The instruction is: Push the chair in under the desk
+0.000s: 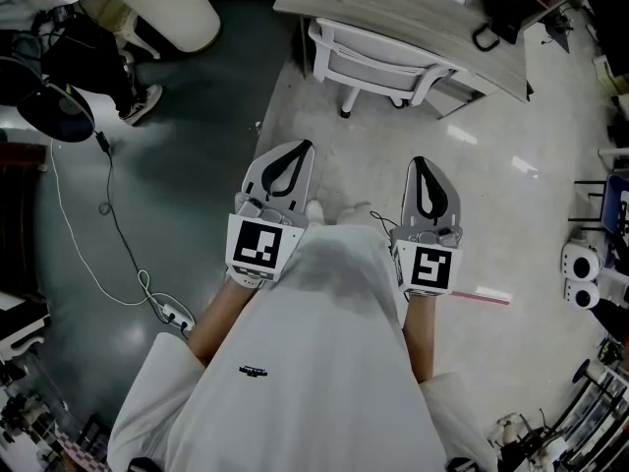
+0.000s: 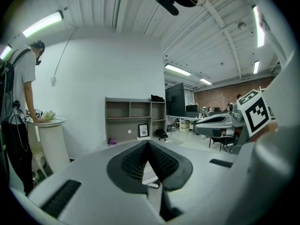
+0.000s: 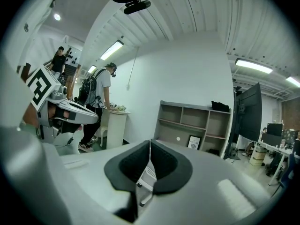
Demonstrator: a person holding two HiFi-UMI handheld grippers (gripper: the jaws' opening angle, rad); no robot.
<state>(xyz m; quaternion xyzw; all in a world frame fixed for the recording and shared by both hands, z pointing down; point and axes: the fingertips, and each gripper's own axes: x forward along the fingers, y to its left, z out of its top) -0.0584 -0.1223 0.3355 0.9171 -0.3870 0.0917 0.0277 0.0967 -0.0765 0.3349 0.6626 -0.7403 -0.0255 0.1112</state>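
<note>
A white chair [image 1: 378, 67] stands tucked part way under the light wooden desk [image 1: 393, 8] at the top of the head view, its back toward me. Both grippers hang close to my body, well short of the chair. My left gripper [image 1: 292, 155] is shut with nothing between its jaws, and so is my right gripper [image 1: 425, 170]. In the left gripper view the shut jaws of the gripper [image 2: 148, 144] hide most of the chair; a sliver of the chair [image 3: 146, 175] shows below the right gripper's [image 3: 150, 144] shut jaws.
A white round pedestal [image 1: 172, 8] stands at the upper left beside a person's feet [image 1: 142, 104]. A cable with a power strip [image 1: 172, 313] lies on the floor to my left. Equipment [image 1: 585, 273] crowds the right edge. A grey shelf unit [image 2: 135, 118] stands behind the desk.
</note>
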